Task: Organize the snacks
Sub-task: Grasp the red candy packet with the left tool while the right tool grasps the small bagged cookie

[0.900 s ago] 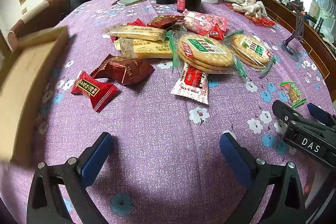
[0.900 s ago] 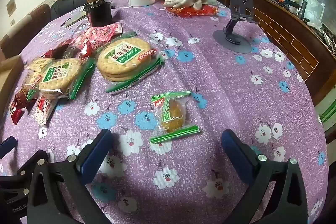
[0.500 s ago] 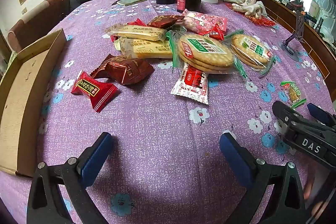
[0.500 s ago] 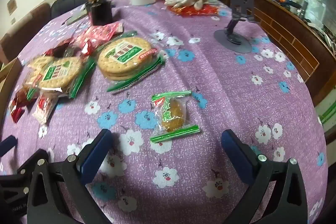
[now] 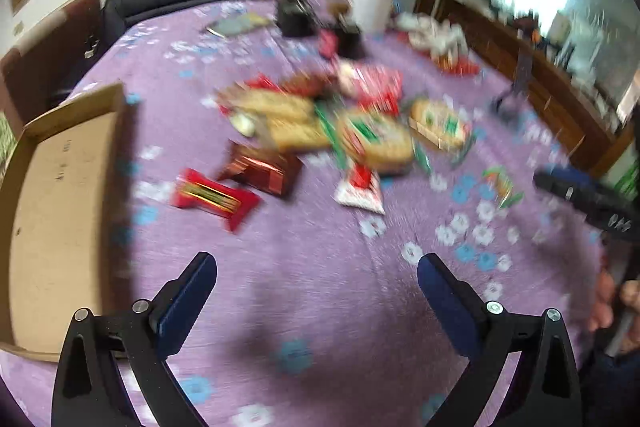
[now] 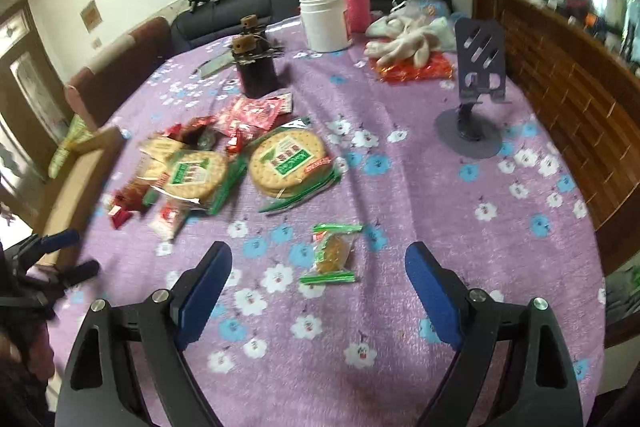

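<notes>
Wrapped snacks lie in a heap on the purple flowered cloth: two round cracker packs (image 6: pixel 290 159) (image 6: pixel 194 173), a red candy (image 5: pixel 212 197), a dark red packet (image 5: pixel 264 169) and a white and red sachet (image 5: pixel 360 187). A small green-wrapped snack (image 6: pixel 332 255) lies apart from the heap. My right gripper (image 6: pixel 318 259) hovers open over it, and its pads do not touch it. My left gripper (image 5: pixel 316 271) is open and empty above bare cloth, beside an empty cardboard box (image 5: pixel 60 207). The left wrist view is blurred.
At the far side stand a white jar (image 6: pixel 324 23), a pink flask (image 6: pixel 350 3), a black holder (image 6: pixel 256 67) and white gloves (image 6: pixel 404 35). A dark phone stand (image 6: pixel 476 83) is on the right. A wooden ledge runs along the table's right edge.
The right gripper has come closer to the small green snack and its jaws have narrowed a little. The left wrist view has swung and blurred, and more of the box shows.
</notes>
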The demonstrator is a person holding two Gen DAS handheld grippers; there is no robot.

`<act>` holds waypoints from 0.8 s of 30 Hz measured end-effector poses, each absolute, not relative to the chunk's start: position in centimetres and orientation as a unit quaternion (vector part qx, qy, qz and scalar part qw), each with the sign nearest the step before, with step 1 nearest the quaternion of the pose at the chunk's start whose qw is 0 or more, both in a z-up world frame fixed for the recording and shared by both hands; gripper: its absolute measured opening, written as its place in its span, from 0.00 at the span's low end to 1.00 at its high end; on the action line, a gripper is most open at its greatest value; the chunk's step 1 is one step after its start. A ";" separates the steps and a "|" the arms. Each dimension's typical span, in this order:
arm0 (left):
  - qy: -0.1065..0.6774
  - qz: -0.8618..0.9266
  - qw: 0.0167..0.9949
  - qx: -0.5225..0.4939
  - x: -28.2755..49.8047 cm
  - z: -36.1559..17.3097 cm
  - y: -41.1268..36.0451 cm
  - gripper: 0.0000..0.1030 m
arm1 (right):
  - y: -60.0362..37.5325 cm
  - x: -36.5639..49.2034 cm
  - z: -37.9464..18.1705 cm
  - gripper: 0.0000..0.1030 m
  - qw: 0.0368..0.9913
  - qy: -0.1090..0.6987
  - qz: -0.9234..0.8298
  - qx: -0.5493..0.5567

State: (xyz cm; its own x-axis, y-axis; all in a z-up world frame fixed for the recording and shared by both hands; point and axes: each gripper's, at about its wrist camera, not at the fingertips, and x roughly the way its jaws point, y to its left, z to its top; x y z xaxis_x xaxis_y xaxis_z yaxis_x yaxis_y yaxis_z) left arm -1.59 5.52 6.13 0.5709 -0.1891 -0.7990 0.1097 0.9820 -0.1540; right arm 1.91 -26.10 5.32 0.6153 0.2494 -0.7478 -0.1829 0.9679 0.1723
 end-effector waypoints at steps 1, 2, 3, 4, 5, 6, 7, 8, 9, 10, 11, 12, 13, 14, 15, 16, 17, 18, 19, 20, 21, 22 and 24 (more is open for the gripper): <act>0.452 -0.087 0.886 -0.058 -1.6 6.5 6.5 0.97 | -26.6 1.3 5.6 0.86 0.899 0.422 0.111 0.038; 0.452 -0.085 0.885 -0.070 -1.5 6.9 7.7 0.90 | -27.1 1.5 5.6 0.86 0.898 0.425 0.108 0.039; 0.449 -0.076 0.887 -0.078 -1.5 7.1 8.8 0.85 | -27.5 1.4 5.4 0.86 0.895 0.429 0.110 0.044; 0.449 -0.069 0.887 -0.083 -1.5 7.1 9.5 0.72 | -27.6 1.8 4.9 0.85 0.891 0.436 0.112 0.054; 0.453 -0.068 0.884 -0.090 -1.3 7.0 10.1 0.61 | -28.0 2.1 4.3 0.81 0.887 0.445 0.107 0.063; 0.460 -0.075 0.879 -0.101 -1.2 6.6 10.5 0.60 | -28.3 2.4 3.8 0.72 0.883 0.454 0.099 0.066; 0.463 -0.083 0.875 -0.111 -1.1 6.4 10.9 0.60 | -28.4 2.6 3.2 0.68 0.878 0.464 0.097 0.071; 0.462 -0.086 0.875 -0.116 -1.1 6.4 10.9 0.60 | -28.5 2.8 2.7 0.60 0.872 0.473 0.098 0.079; 0.461 -0.086 0.876 -0.114 -1.0 6.4 10.9 0.60 | -28.5 3.2 2.0 0.51 0.864 0.486 0.097 0.086; 0.458 -0.084 0.878 -0.111 -1.0 6.5 10.8 0.60 | -28.2 3.4 1.5 0.47 0.860 0.493 0.098 0.085; 0.455 -0.084 0.879 -0.110 -1.0 6.6 10.8 0.60 | -27.8 3.5 1.2 0.45 0.859 0.495 0.098 0.080; 0.453 -0.082 0.881 -0.111 -1.0 6.7 11.0 0.60 | -27.3 3.7 0.7 0.45 0.858 0.499 0.096 0.073; 0.453 -0.081 0.881 -0.112 -1.0 6.8 11.0 0.60 | -26.3 3.6 0.8 0.42 0.869 0.485 0.090 0.045; 0.453 -0.079 0.881 -0.113 -0.9 6.9 11.3 0.60 | -25.5 3.8 0.7 0.31 0.870 0.482 0.095 0.026; 0.453 -0.071 0.882 -0.113 -0.8 6.9 11.6 0.60 | -24.5 3.8 0.7 0.31 0.875 0.475 0.096 0.000; 0.452 -0.067 0.882 -0.112 -0.7 6.9 11.8 0.60 | -23.3 3.7 0.7 0.31 0.879 0.467 0.091 -0.032; 0.452 -0.066 0.883 -0.112 -0.5 6.9 12.0 0.55 | -22.6 3.5 0.8 0.29 0.881 0.461 0.093 -0.050; 0.455 -0.065 0.881 -0.114 -0.2 6.9 12.1 0.53 | -21.7 3.0 1.0 0.27 0.885 0.450 0.100 -0.068; 0.457 -0.065 0.880 -0.116 0.0 6.8 12.2 0.50 | -21.2 2.5 1.4 0.26 0.885 0.444 0.122 -0.066; 0.459 -0.065 0.878 -0.118 0.6 6.7 12.1 0.50 | -20.8 2.0 1.6 0.25 0.882 0.443 0.149 -0.055; 0.463 -0.062 0.876 -0.117 1.1 6.6 12.1 0.50 | -20.1 1.4 1.8 0.25 0.879 0.441 0.172 -0.050; 0.467 -0.058 0.874 -0.119 1.7 6.3 12.1 0.48 | -19.3 0.8 2.0 0.25 0.881 0.434 0.176 -0.062; 0.481 -0.057 0.866 -0.125 3.1 5.6 11.8 0.44 | -18.3 -0.3 2.5 0.25 0.883 0.424 0.189 -0.075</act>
